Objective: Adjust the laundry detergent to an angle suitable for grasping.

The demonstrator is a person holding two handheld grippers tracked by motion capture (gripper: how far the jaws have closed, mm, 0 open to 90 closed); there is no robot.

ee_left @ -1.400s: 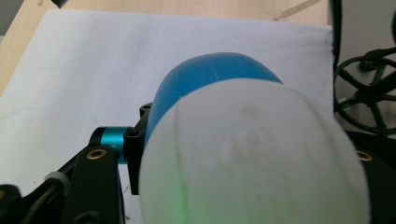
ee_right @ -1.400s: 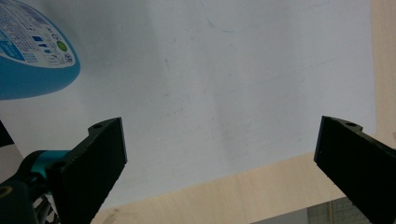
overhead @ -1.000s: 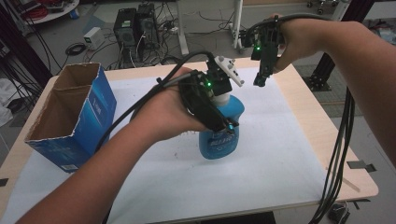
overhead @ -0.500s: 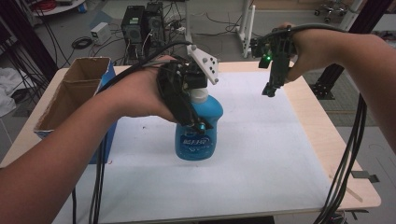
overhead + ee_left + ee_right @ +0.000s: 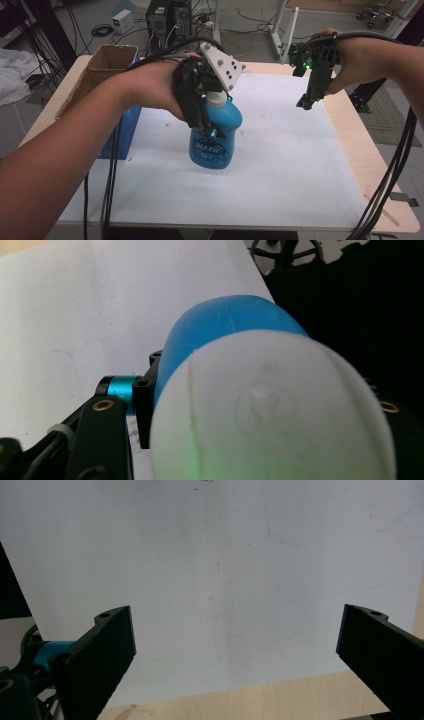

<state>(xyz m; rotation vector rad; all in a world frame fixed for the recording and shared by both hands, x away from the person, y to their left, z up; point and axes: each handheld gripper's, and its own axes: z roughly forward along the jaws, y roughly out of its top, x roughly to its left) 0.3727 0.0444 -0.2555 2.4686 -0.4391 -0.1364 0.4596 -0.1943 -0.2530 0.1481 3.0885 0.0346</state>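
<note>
A blue bottle (image 5: 216,140) with a white cap (image 5: 218,99) is held near the middle of the white-covered table. My left gripper (image 5: 206,129) is shut on it, the jaws gripping its upper body from the left side. In the left gripper view the white cap (image 5: 270,415) looms close and the blue body (image 5: 225,325) lies beyond it. Whether the bottle's base touches the sheet I cannot tell. My right gripper (image 5: 306,102) hangs above the table's far right part, pointing down. Its jaws stand wide open with nothing between them (image 5: 235,650).
An open cardboard box (image 5: 107,60) with blue sides stands at the table's left edge, close to my left forearm. A white sheet (image 5: 290,170) covers most of the table. Cables trail from both grippers. Equipment and stands sit on the floor beyond the far edge.
My left gripper has carried the bottle leftward, toward the cardboard box. My right gripper has drifted a little to the right and stays open.
</note>
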